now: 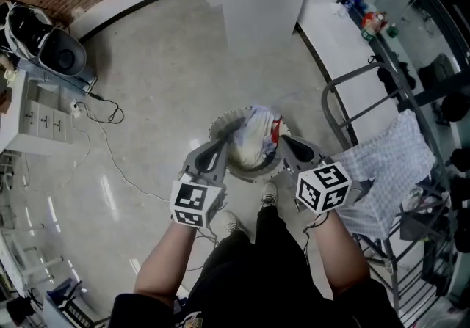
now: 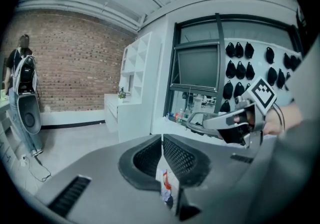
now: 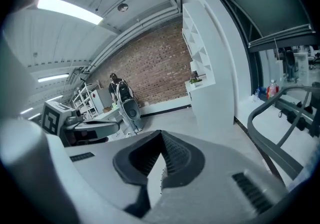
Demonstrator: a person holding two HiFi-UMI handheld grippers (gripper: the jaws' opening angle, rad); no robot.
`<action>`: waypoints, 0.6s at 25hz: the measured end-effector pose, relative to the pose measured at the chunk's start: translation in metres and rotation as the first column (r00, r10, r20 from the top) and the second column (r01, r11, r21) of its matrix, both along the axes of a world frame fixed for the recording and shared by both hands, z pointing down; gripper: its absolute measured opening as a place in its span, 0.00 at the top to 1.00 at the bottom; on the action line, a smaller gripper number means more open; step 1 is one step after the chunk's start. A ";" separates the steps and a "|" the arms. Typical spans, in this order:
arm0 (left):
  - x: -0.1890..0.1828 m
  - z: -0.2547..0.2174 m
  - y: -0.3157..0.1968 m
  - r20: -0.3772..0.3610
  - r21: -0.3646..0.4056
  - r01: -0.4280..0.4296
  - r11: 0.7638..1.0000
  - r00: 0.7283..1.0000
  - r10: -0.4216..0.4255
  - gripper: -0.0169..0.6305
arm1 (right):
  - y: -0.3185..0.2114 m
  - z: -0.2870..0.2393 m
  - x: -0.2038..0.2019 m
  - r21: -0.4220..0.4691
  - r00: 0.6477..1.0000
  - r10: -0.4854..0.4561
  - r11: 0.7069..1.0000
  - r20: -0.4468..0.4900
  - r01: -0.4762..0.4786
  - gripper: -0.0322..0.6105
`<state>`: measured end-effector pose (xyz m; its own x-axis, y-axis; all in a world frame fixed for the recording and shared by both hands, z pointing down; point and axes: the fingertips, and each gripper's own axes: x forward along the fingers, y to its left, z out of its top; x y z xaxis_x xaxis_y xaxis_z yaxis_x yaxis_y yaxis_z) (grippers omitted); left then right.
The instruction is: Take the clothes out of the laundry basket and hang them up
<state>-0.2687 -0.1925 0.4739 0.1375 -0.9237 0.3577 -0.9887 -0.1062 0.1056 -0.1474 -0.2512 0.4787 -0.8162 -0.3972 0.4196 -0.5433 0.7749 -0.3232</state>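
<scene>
Plainly, square markers (image 1: 197, 203) top the closed left gripper (image 1: 226, 141) and closed right gripper (image 1: 285, 141).

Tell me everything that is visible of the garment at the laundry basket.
The garment is a soft white cloth with red and blue print, bunched into a crumpled heap. It sits over the middle of the round laundry basket on the floor. The left gripper and the right gripper meet its two sides, and their closed fingers seem to pinch it.
</scene>
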 end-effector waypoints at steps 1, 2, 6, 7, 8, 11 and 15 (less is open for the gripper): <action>0.002 0.003 -0.006 0.000 -0.008 0.014 1.000 1.000 -0.014 0.95 | -0.006 0.006 -0.001 -0.004 1.000 -0.017 1.000 -0.001 0.017 0.94; 0.004 0.005 -0.013 -0.002 -0.014 0.029 0.999 1.000 -0.029 0.96 | -0.012 0.011 -0.001 -0.006 0.999 -0.034 0.999 -0.003 0.034 0.94; 0.014 0.020 -0.042 0.005 -0.036 0.072 0.997 0.997 -0.072 0.95 | -0.036 0.033 -0.003 0.019 0.994 -0.105 0.994 -0.023 0.106 0.94; 0.016 0.024 -0.048 0.010 -0.044 0.082 0.996 0.997 -0.082 0.96 | -0.041 0.037 -0.004 0.025 0.992 -0.121 0.992 -0.029 0.121 0.94; 0.018 0.029 -0.053 0.015 -0.051 0.093 0.994 0.996 -0.093 0.96 | -0.045 0.042 -0.005 0.031 0.990 -0.135 0.990 -0.035 0.136 0.94; 0.022 0.044 -0.064 0.027 -0.074 0.131 0.989 0.991 -0.129 0.95 | -0.056 0.060 -0.007 0.040 0.984 -0.167 0.985 -0.055 0.169 0.94; 0.027 0.069 -0.070 0.030 -0.118 0.158 0.980 0.987 -0.156 0.95 | -0.058 0.090 -0.010 -0.010 0.980 -0.193 0.981 -0.048 0.193 0.94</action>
<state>-0.2414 -0.2622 0.5428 -0.0146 -0.8835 0.4682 -0.9942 0.0629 0.0878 -0.1577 -0.3093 0.5683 -0.8557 -0.2322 0.4625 -0.3991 0.8650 -0.3040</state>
